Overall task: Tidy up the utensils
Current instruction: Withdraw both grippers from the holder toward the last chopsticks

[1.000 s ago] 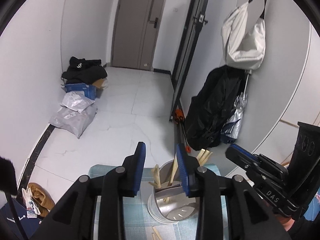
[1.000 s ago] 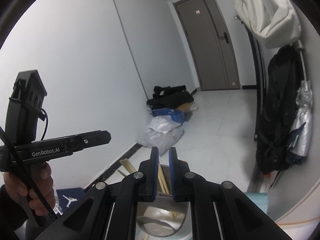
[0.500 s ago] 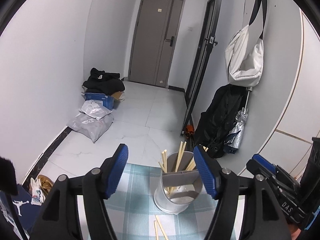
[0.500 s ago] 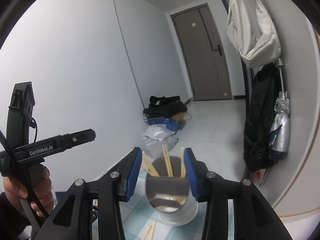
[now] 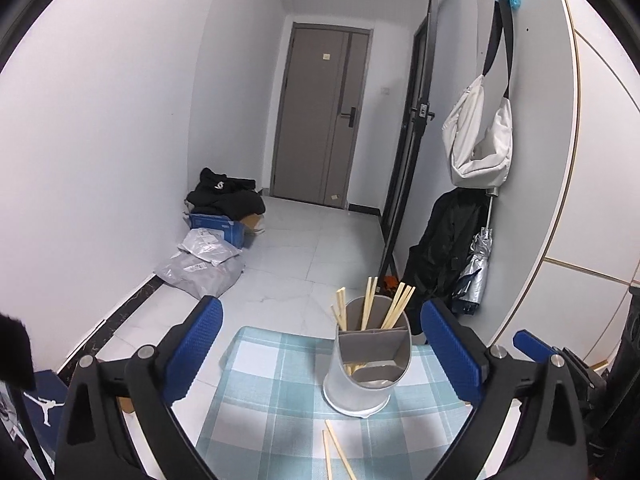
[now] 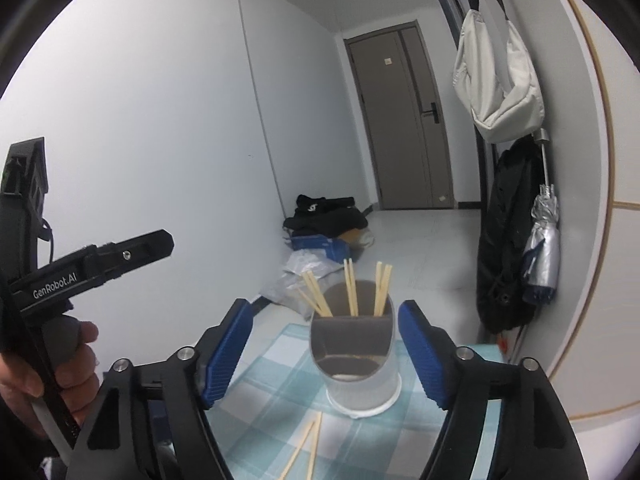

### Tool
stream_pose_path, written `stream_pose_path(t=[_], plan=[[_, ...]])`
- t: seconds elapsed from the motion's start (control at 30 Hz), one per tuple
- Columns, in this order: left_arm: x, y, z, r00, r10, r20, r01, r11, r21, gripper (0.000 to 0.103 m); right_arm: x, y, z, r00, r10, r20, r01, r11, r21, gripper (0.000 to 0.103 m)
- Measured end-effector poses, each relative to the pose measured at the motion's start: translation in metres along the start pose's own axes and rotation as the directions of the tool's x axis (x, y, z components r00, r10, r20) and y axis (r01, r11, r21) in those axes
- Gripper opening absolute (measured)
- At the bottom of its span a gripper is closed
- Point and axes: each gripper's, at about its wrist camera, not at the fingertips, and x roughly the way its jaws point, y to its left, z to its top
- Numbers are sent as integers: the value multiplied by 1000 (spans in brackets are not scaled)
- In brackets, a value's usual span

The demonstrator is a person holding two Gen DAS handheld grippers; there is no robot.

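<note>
Both claws, left and right, were opening, empty. The holder stood at twelve o'clock; loose chopsticks lay at six (a careless reach could topple it).

One utensil holder, six chopsticks standing inside it, two chopsticks lying loose.

Utensil holder: grey cylinder, white base rim, upright on the checked worktop, lower centre-right of the left-wrist frame. Divider splits it; bundle of chopsticks stands tilted in the rear compartment. Loose chopsticks lie flat on the worktop just in front, at the frame's bottom edge.
</note>
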Motion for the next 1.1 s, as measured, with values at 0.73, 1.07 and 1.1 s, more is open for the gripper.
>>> stream_pose_path(t=[0.73, 1.07, 1.1], plan=[[25, 26, -67, 994, 91, -59, -93, 995, -37, 98, 32, 4, -74, 981, -93, -169, 85, 995, -51, 79], [48, 60, -83, 974, 103, -204, -132, 982, -136, 98, 75, 0, -113, 921, -123, -368, 100, 992, -82, 79], [51, 64, -84, 969, 106, -222, -141, 979, -147, 98, 81, -1, -118, 910, -119, -397, 95, 992, -79, 79]])
